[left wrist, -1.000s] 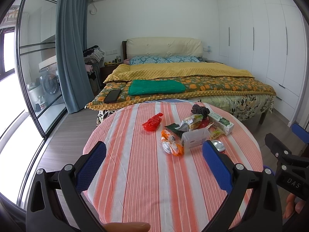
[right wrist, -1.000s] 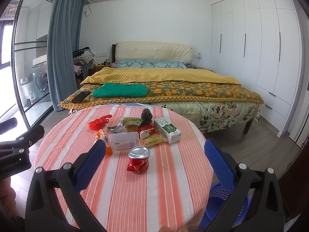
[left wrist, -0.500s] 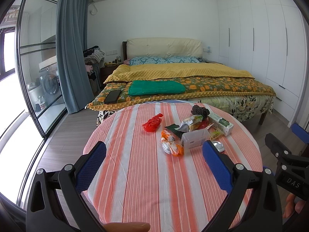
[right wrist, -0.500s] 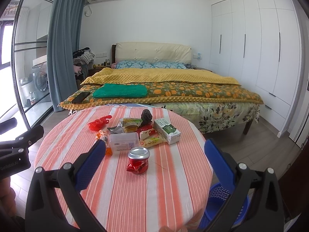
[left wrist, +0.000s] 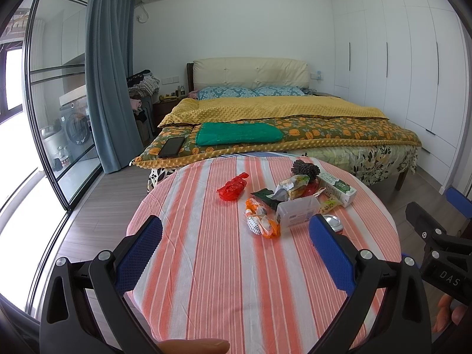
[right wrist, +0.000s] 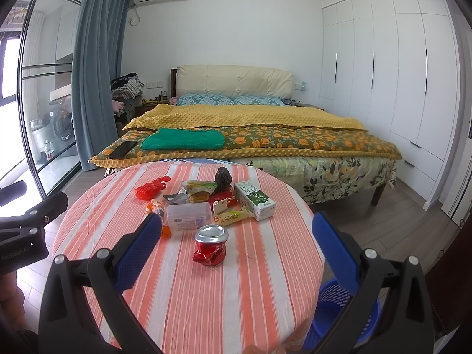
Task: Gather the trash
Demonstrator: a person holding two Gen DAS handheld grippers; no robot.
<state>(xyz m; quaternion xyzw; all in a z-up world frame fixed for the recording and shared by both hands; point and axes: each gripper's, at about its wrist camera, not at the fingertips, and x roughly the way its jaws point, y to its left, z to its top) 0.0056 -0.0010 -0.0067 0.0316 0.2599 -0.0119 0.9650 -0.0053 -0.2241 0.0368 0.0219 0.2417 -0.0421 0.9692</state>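
Both tongs spread wide, nothing between the pads. I hold the left gripper (left wrist: 236, 247) over the near left part of the table (left wrist: 206, 295); the right gripper (right wrist: 236, 250) hangs over the near right part, above the rim. Neither touches anything.

Step in hand, as I judge it: the approach to a first pick. No trash looks collected yet.

Nearest the right gripper: a crushed can (right wrist: 211, 244), red, silver top, upright, alone on the cloth. Just behind it, a clear box (right wrist: 188, 216) with an orange wrapper (left wrist: 261, 219) touching its left side. A yellow stick pack (right wrist: 233, 216) lies beside the box on the right, and a milk carton (right wrist: 255, 199) lies on its side next to that. Further back, a crumpled snack bag (right wrist: 199, 191), then a dark lumpy thing (right wrist: 223, 177), possibly a pine cone; too small to be sure. A red wrapper (left wrist: 233, 187) sits apart to the left of the pile.

Blue basket (right wrist: 345, 309) on the floor, below the table's right edge, partly hidden by the right finger.

Next move, my call: bring the right gripper forward and down on the can, pads either side of the dented body, then carry it right to the basket. The can may tip if one pad lands first.

Beyond the table: a bed (right wrist: 250, 135).
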